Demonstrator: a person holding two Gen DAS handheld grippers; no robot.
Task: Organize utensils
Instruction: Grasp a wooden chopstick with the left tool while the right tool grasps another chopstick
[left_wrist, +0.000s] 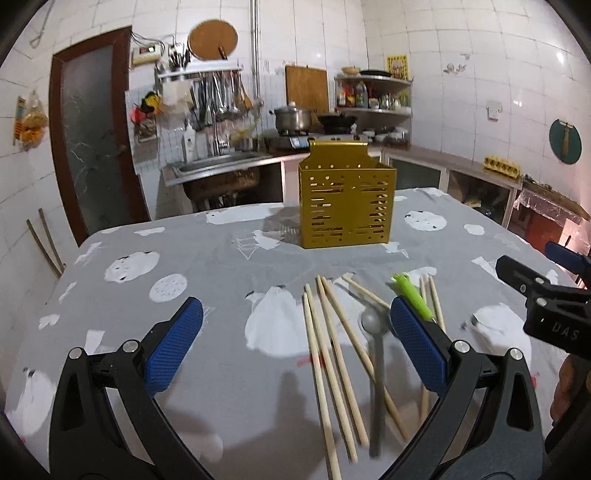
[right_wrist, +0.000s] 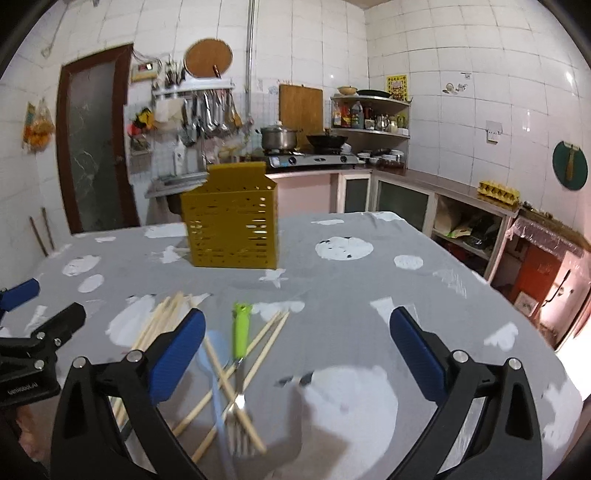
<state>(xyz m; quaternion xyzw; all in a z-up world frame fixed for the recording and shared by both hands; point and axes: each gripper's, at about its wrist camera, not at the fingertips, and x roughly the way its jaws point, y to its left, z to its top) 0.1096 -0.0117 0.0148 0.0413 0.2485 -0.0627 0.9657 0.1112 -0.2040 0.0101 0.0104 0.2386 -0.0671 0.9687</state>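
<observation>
A gold perforated utensil holder (left_wrist: 347, 206) (right_wrist: 232, 229) stands upright toward the far side of the table. Several wooden chopsticks (left_wrist: 332, 354) (right_wrist: 221, 373), a grey spoon (left_wrist: 375, 332) (right_wrist: 212, 373) and a fork with a green handle (left_wrist: 412, 295) (right_wrist: 241, 332) lie scattered on the cloth near me. My left gripper (left_wrist: 295, 347) hangs open over the chopsticks, with nothing between its fingers. Open too, my right gripper (right_wrist: 297, 354) hovers just right of the pile, also holding nothing. Each gripper shows at the edge of the other's view.
The table carries a grey cloth (left_wrist: 207, 258) (right_wrist: 369, 295) with white patterns. Behind it run a sink (left_wrist: 218, 166), a stove with pots (right_wrist: 314, 155), corner shelves (right_wrist: 369, 114) and a counter along the right wall (right_wrist: 461, 188). A door (left_wrist: 88, 147) stands at the left.
</observation>
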